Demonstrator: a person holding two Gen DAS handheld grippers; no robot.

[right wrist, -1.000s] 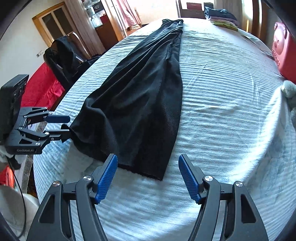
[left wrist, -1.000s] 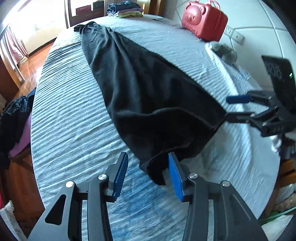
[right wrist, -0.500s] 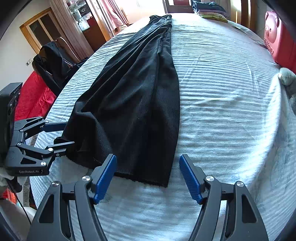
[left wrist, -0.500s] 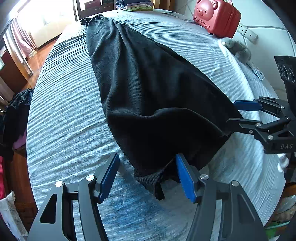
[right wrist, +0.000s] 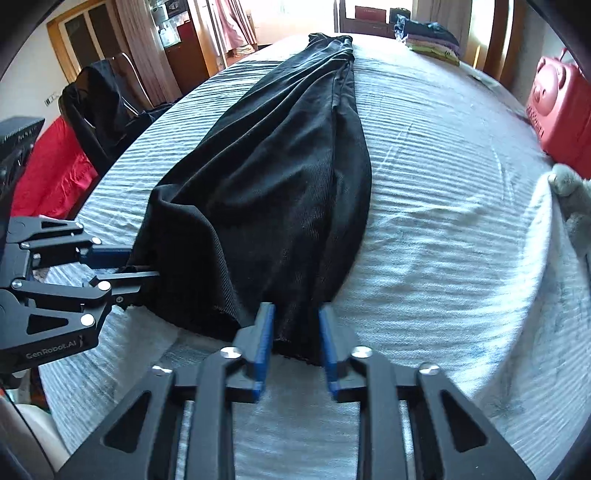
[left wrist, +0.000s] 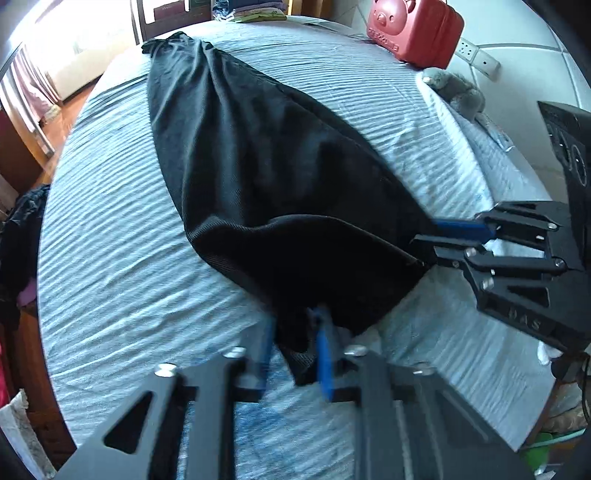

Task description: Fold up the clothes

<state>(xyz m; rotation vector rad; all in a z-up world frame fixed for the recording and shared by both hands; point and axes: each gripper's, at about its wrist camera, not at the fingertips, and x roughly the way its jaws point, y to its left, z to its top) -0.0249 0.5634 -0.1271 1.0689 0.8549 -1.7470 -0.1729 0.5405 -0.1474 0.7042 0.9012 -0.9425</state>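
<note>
1. Your left gripper (left wrist: 295, 354), bottom centre of its view, is nearly closed around the black garment (left wrist: 258, 192)'s hem corner.
2. Your right gripper (right wrist: 295, 339) likewise pinches the other corner.
3. Upper right, a red case (left wrist: 413, 31) and grey plush toy (left wrist: 458, 90) sit on the striped bed (left wrist: 110, 229), well apart from the garment.

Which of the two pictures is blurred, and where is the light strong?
Left wrist view: motion blur smears the left gripper and the near hem of the black garment; the window at top left is overexposed. Right wrist view: sharp, the right gripper crisp; daylight glares through the far doorway. Both views: fisheye bends the bed edges.
</note>
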